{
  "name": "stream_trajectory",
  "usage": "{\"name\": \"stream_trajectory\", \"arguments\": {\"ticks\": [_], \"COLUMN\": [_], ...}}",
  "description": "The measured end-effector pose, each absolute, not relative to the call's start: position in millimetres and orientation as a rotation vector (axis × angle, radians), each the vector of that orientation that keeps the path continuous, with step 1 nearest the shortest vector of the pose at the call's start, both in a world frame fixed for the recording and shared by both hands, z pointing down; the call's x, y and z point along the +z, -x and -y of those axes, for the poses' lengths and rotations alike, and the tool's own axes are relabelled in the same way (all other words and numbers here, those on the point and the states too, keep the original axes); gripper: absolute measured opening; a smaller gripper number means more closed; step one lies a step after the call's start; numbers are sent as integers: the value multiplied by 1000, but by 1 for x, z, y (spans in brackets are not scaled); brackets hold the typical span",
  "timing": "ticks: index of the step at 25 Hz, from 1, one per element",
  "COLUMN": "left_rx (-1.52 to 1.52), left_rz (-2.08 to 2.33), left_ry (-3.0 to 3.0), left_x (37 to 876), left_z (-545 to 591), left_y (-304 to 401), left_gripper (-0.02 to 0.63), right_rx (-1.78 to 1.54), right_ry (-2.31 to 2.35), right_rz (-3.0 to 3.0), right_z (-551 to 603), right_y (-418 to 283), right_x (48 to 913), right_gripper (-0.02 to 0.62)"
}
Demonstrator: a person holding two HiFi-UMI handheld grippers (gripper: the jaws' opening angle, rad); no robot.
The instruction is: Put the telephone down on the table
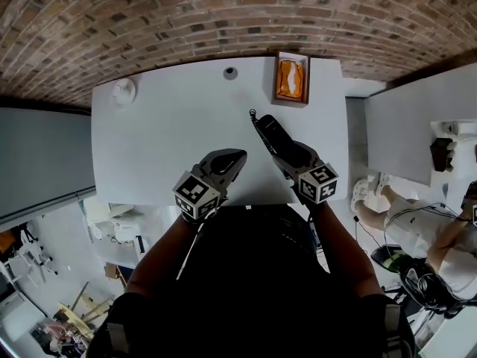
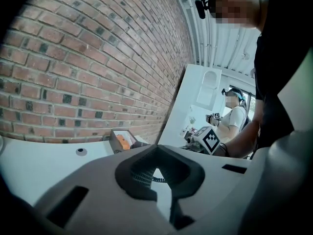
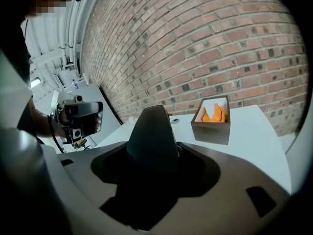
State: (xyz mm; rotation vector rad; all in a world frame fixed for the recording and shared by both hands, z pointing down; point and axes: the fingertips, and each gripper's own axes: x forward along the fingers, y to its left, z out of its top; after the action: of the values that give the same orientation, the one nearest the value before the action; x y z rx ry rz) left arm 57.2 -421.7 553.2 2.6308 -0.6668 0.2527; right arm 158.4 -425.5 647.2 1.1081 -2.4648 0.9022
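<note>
Over the bench (image 1: 164,125), the right tool (image 1: 289,155) pinches the phone (image 1: 270,131), its long axis pointing away; the left tool (image 1: 228,159) is pressed together, empty.

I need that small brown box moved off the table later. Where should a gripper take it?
Grip the brown box across its narrow width, one jaw outside each long wall, coming down from above. It sits flat and open-topped with orange contents inside, and the brick wall stands close behind it.
</note>
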Motion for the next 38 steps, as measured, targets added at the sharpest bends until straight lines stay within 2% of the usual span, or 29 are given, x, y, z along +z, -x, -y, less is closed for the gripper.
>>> {"name": "stream_trajectory", "arguments": {"ticks": [17,38], "left_rx": [293,314], "left_rz": [665,715], "left_ry": [-2560,-2525], "left_x": [567,574], "left_z": [420,415], "left_y": [-67,-71], "left_gripper": [6,6], "right_rx": [991,889], "right_ry": [-1045,-1000], "right_rz": [2274,2197], "right_z": [418,425], "right_y": [-184,-205], "right_x": [754,799], "right_gripper": [282,284]}}
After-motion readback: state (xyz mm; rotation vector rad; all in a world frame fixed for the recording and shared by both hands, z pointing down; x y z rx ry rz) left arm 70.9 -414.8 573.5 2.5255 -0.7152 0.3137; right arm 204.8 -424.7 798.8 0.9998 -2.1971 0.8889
